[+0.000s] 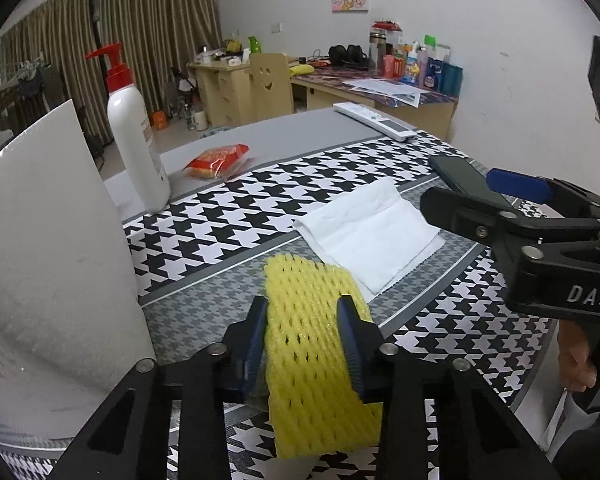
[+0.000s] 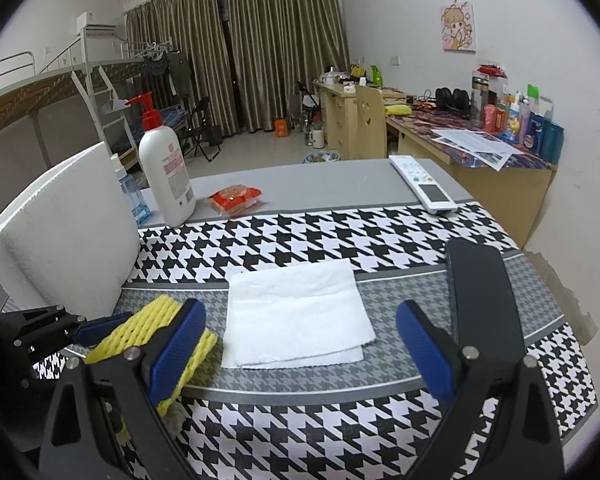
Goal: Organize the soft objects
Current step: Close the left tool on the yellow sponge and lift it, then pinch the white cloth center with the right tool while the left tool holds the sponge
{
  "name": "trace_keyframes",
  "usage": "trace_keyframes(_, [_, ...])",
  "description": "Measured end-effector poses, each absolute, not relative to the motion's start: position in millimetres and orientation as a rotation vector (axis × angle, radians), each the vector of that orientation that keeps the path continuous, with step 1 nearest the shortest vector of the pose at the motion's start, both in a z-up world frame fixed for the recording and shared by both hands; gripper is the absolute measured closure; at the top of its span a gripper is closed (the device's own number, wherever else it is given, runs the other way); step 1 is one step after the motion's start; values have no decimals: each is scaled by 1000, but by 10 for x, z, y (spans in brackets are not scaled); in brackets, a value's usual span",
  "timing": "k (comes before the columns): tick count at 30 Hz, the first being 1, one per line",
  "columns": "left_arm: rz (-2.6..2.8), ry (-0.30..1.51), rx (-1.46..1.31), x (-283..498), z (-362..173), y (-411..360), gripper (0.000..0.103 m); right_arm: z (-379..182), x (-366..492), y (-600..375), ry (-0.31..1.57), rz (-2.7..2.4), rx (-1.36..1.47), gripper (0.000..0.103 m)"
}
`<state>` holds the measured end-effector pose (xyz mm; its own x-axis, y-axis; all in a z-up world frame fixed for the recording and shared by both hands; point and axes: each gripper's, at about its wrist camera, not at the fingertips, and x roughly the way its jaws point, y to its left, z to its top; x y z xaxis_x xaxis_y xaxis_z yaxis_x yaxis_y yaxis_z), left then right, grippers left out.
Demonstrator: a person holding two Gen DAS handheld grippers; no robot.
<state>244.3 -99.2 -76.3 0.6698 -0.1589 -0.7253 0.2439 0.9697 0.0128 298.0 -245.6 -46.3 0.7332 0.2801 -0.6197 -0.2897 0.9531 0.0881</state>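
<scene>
The left tongs (image 1: pixel 302 340) clamp the yellow foam mesh sleeve (image 1: pixel 316 344) across its width at lower centre, on the houndstooth-covered tabletop (image 1: pixel 460 320), while the right tongs (image 2: pixel 300 356) stand open, framing the folded white paper towel (image 2: pixel 296 316), presumably the next pickup.

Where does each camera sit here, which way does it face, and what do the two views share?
Left wrist: on the left claw, facing forward and down along its fingers, which flank the yellow foam net; the right claw and a hand show at right.
Right wrist: on the right claw, open above the white tissue; the left claw enters at left.
Shared: net, tissue, lotion bottle, remote.
</scene>
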Motion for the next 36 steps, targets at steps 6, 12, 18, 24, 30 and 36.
trace_keyframes(6, [-251, 789, 107, 2434, -742, -963, 90, -534, 3060, -2412, 712, 302, -27, 5])
trace_keyframes(12, [-292, 769, 88, 2398, -684, -951, 91, -618, 3177, -2354, 750, 292, -49, 5])
trace_keyframes(18, [-304, 751, 64, 2386, -637, -910, 91, -711, 3271, -2247, 797, 277, -98, 5])
trace_keyframes(24, [-303, 746, 57, 2371, -647, -865, 91, -806, 3349, -2193, 835, 274, -123, 5])
trace_keyframes(30, [-308, 756, 58, 2371, -663, -868, 91, -888, 3396, -2118, 868, 290, -147, 15])
trace_keyframes(36, [-301, 759, 53, 2378, -670, -850, 91, -1014, 3465, -2099, 927, 285, -157, 27])
